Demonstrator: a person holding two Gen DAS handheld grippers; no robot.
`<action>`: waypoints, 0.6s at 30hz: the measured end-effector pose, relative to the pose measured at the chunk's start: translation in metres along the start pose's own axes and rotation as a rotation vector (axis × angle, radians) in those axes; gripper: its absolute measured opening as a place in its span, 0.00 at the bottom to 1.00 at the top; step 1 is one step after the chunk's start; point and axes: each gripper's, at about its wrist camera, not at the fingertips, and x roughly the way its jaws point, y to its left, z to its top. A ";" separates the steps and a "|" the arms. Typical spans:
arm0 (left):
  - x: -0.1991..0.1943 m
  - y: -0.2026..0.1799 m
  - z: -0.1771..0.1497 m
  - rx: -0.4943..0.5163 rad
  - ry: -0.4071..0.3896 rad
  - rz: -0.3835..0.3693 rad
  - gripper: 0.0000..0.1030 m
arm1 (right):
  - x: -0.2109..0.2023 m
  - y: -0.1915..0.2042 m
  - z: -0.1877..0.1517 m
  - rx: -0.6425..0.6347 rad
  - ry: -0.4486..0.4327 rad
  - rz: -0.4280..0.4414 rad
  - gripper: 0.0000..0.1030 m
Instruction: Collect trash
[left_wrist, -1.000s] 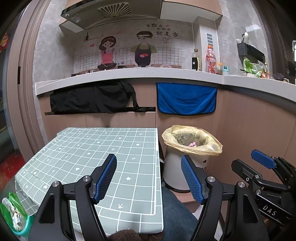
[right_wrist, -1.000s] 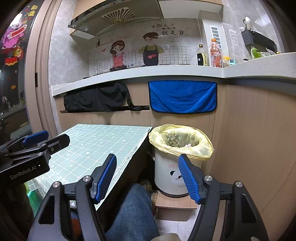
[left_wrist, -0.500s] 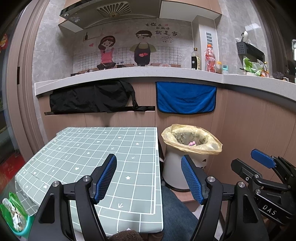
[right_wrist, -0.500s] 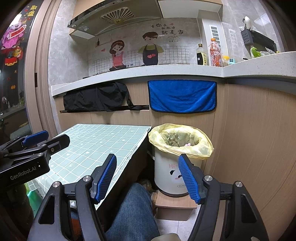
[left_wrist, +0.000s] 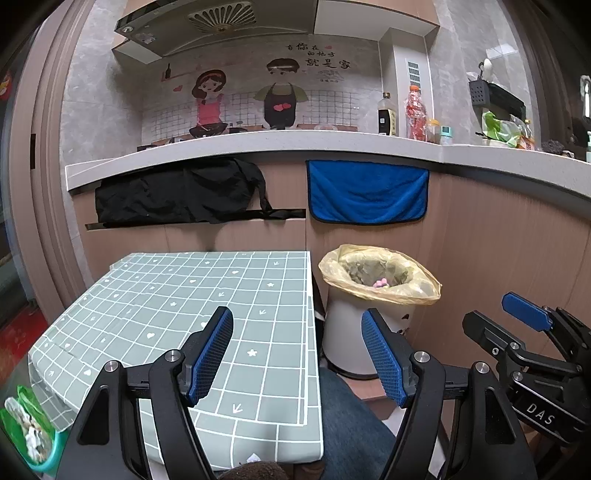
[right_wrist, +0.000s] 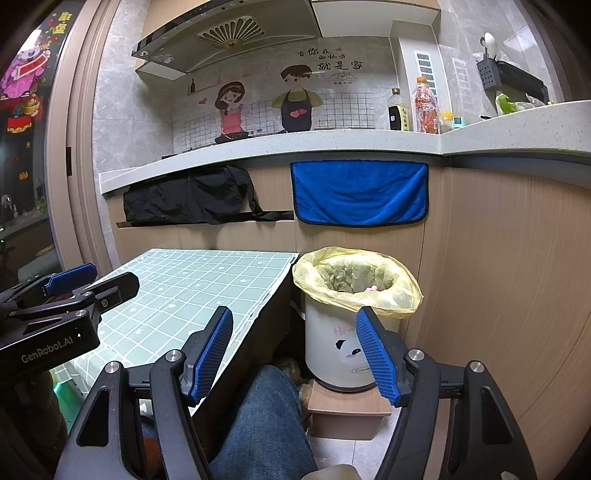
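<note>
A white bin (left_wrist: 351, 332) (right_wrist: 340, 343) lined with a yellow bag stands on a low wooden block to the right of the table; a small pink scrap (left_wrist: 380, 283) lies inside it. My left gripper (left_wrist: 297, 332) hovers open over the near right corner of the green checked tablecloth (left_wrist: 166, 302), nothing between its blue pads. My right gripper (right_wrist: 291, 332) is open too, held over a person's jeans-clad knee (right_wrist: 266, 413), short of the bin. Each gripper shows at the edge of the other's view. No loose trash lies on the cloth.
A wooden counter front runs behind the table and bin, with a black bag (left_wrist: 177, 195) and a blue towel (left_wrist: 367, 192) hanging from it. Bottles (left_wrist: 415, 112) stand on the countertop. A teal container with a green bag (left_wrist: 29, 435) sits low at the left.
</note>
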 end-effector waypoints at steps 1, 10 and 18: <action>0.000 0.000 0.000 0.001 0.001 0.000 0.70 | 0.000 -0.001 0.000 0.001 0.000 0.001 0.64; 0.002 -0.001 -0.001 0.004 0.008 -0.003 0.70 | 0.000 -0.001 -0.001 0.004 0.003 0.000 0.64; 0.002 -0.001 -0.001 0.004 0.007 -0.002 0.70 | 0.002 -0.002 -0.003 0.009 0.003 -0.004 0.64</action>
